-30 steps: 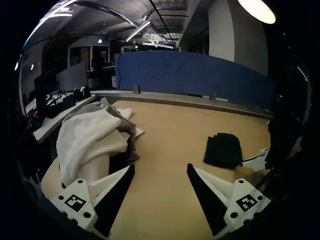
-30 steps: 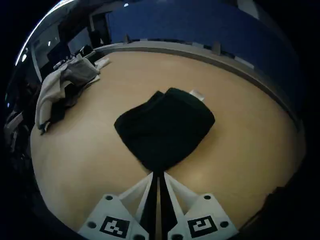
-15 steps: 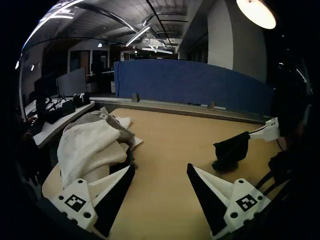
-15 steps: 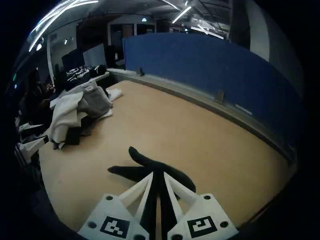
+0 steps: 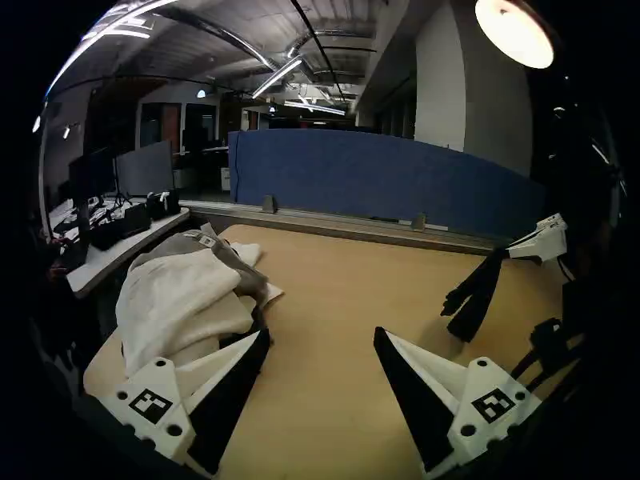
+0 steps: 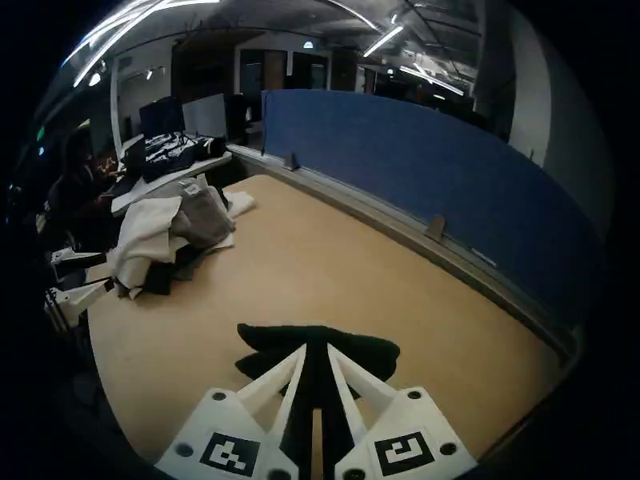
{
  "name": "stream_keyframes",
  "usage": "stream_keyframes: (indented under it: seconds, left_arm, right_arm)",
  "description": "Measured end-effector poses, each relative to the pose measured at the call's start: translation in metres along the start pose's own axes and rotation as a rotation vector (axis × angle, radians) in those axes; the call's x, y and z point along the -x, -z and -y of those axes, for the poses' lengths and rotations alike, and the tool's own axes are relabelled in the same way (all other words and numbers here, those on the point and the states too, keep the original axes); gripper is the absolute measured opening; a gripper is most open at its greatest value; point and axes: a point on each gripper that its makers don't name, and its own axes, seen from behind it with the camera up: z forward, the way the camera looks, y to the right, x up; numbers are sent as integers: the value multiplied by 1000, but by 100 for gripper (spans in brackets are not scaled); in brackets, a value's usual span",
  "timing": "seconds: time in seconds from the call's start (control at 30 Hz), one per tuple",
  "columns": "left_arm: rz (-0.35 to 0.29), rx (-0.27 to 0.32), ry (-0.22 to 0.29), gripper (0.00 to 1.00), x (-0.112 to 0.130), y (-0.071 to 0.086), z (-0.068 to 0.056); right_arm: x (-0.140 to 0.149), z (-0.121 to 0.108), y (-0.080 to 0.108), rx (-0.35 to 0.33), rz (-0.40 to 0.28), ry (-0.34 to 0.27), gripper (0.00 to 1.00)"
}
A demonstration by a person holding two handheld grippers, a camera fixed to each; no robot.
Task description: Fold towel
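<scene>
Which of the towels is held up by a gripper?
The black towel: it hangs from the shut right gripper. The white and grey towels lie in a heap on the table, with no gripper on them.

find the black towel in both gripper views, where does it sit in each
Left gripper view: the black towel is at the right, hanging from the right gripper.
Right gripper view: the black towel is at bottom centre, pinched in the right gripper.
Shared landmark: the pile of light cloths, at the left in both views.
</scene>
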Motion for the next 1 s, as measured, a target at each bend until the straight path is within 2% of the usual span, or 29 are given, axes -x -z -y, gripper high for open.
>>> stream_keyframes:
  seconds: [0.27,0.5,0.7,1.0]
  left_arm:
    - [-5,2,-2,97,-3,3,0]
    - [-6,7,-1,97,-6,4,-4]
    - [-7,15,-4,97,-7,6,-10]
    - [-5,30,-26,97,-7,7,-24]
  right_arm:
    - [-2,-2,11,-3,-11,-10,3]
    - [3,-15,31,-14,-26,-60,3]
    - [21,-50,56,22,-20,-90,3]
    - [65,-127,103,124,25,-106,3]
